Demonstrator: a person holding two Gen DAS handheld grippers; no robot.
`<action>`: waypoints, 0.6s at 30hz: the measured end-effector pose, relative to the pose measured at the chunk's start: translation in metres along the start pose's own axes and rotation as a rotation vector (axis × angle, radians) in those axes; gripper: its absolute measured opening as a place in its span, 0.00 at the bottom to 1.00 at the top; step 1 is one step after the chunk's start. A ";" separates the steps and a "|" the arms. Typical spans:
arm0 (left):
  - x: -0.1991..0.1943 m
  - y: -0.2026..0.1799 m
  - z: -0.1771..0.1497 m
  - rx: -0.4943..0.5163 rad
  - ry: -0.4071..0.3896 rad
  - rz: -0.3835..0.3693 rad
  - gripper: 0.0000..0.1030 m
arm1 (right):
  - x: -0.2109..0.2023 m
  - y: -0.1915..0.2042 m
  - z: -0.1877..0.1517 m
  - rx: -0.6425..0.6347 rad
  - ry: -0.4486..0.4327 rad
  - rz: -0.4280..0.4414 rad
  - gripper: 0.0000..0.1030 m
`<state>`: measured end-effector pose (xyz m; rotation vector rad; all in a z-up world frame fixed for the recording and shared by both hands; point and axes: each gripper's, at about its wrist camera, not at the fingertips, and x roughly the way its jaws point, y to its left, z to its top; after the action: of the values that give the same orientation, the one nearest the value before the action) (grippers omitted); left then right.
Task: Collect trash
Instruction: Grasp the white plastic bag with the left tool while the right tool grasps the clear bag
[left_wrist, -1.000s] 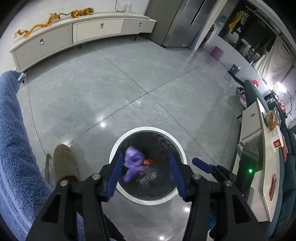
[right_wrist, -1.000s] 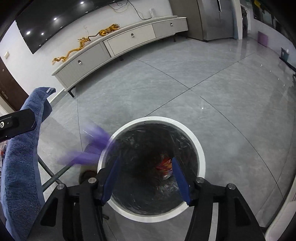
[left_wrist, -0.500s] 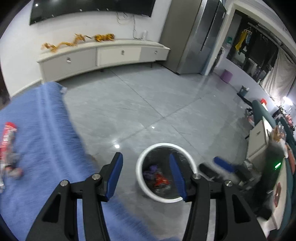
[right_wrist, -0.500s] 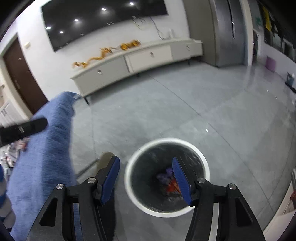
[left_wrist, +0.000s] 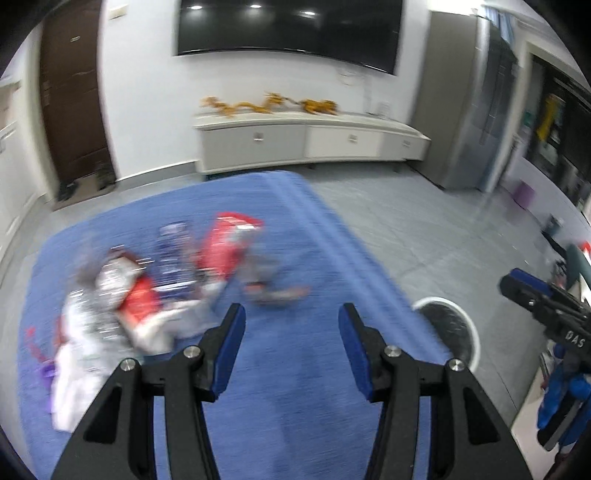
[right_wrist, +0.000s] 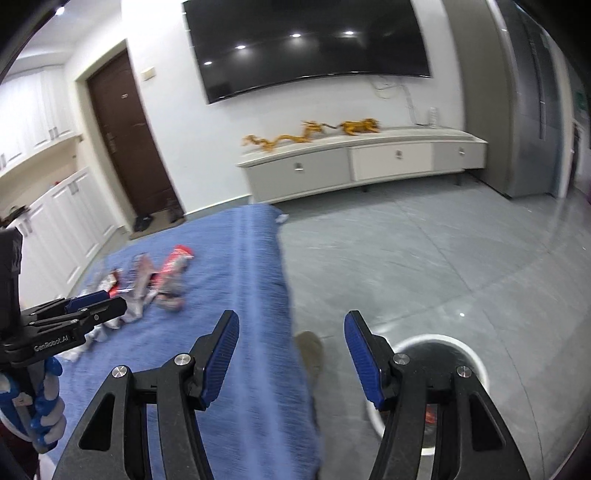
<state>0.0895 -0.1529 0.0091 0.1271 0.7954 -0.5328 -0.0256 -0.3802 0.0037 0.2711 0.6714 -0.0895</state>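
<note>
Several crumpled wrappers (left_wrist: 147, 291), red, white, silver and purple, lie in a blurred heap on a blue cloth-covered table (left_wrist: 295, 398). They also show in the right wrist view (right_wrist: 155, 284). My left gripper (left_wrist: 291, 328) is open and empty above the cloth, right of the heap. My right gripper (right_wrist: 291, 339) is open and empty over the table's right edge. A round white-rimmed trash bin (left_wrist: 450, 328) with a black liner stands on the floor right of the table; it also shows in the right wrist view (right_wrist: 439, 347) with red trash inside.
Grey tiled floor (right_wrist: 424, 258) lies right of the table. A low white cabinet (right_wrist: 369, 162) with golden dragon figures stands under a wall TV. A brown door (right_wrist: 125, 147) is at the back left. A shoe (right_wrist: 310, 350) shows beside the table edge.
Both grippers have lifted away from over the bin and swung left toward the blue table. The purple wrapper dropped into the bin. The wrapper heap has come into view.
</note>
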 end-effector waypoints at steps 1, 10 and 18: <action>-0.004 0.018 -0.002 -0.023 -0.008 0.022 0.51 | 0.007 0.012 0.003 -0.016 0.008 0.014 0.56; -0.011 0.139 -0.015 -0.180 -0.024 0.180 0.62 | 0.080 0.078 0.012 -0.076 0.096 0.135 0.59; 0.026 0.180 -0.017 -0.255 0.043 0.170 0.63 | 0.156 0.128 0.015 -0.151 0.187 0.198 0.59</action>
<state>0.1838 -0.0033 -0.0365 -0.0294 0.8791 -0.2660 0.1269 -0.2603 -0.0539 0.2008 0.8287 0.1772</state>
